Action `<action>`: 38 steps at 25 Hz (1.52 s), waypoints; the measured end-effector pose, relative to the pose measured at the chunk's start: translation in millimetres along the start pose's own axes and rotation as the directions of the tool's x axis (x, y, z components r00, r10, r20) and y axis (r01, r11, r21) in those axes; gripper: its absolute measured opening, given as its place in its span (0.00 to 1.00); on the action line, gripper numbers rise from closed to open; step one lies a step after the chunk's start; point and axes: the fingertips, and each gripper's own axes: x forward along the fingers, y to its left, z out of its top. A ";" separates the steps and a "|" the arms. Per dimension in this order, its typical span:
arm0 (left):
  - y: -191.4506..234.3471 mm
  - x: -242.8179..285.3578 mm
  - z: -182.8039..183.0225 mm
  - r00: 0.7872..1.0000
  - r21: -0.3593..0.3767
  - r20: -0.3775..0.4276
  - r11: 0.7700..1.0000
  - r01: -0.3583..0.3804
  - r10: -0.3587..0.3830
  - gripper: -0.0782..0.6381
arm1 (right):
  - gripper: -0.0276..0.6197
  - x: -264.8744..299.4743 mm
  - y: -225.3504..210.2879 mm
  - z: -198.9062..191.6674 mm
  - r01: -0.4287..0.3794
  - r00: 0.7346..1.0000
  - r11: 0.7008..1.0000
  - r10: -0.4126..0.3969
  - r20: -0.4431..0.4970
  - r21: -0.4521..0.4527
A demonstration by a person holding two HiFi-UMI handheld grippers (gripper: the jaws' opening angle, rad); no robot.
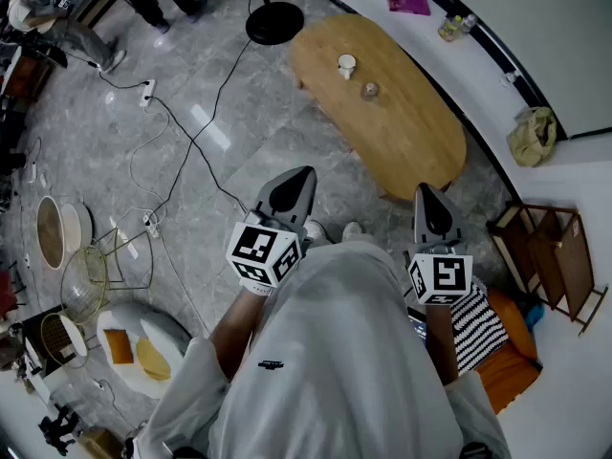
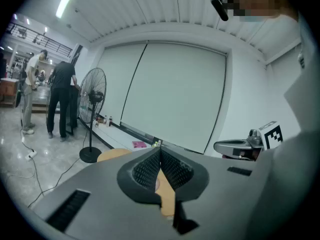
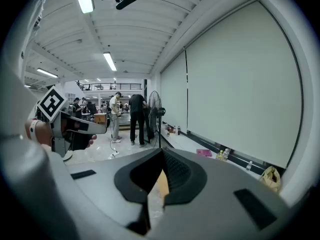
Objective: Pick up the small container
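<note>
An oval wooden table (image 1: 411, 137) stands ahead of me on the grey floor. A small, clear-looking container (image 1: 369, 91) sits on its top, just beside a white cup (image 1: 346, 65). My left gripper (image 1: 302, 174) and right gripper (image 1: 426, 191) are held at chest height, well short of the table, both pointing toward it. In the left gripper view the jaws (image 2: 160, 149) meet at their tips with nothing between them. The jaws (image 3: 161, 152) in the right gripper view are likewise shut and empty. A sliver of the table (image 2: 113, 154) shows past the left gripper.
A standing fan's black base (image 1: 274, 22) sits near the table's far end, with cables and a power strip (image 1: 146, 92) on the floor at left. A wooden rack (image 1: 555, 256) and an orange cushion (image 1: 507, 371) stand at right. Wire baskets (image 1: 86, 280) lie at left. People (image 2: 60, 99) stand far off.
</note>
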 end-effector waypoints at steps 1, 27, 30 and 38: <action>-4.2 -0.6 2.0 1.000 0.007 0.007 1.000 -0.011 0.011 0.14 | 0.04 0.4 -2.6 1.2 -0.002 1.000 1.000 0.002 0.007 0.000; -90.5 33.4 -7.7 0.998 0.032 0.036 0.998 -0.049 0.048 0.14 | 0.05 -23.5 -73.5 -13.5 -0.046 0.990 0.998 0.041 0.137 0.036; -97.4 35.6 -2.1 0.999 0.039 0.032 0.998 -0.044 0.043 0.14 | 0.05 -27.0 -82.1 -17.0 -0.051 0.990 0.998 0.044 0.133 0.047; -70.5 54.3 5.1 0.997 -0.005 0.016 0.998 -0.070 0.070 0.14 | 0.05 5.9 -92.9 -17.3 -0.044 0.993 0.996 0.036 0.111 0.075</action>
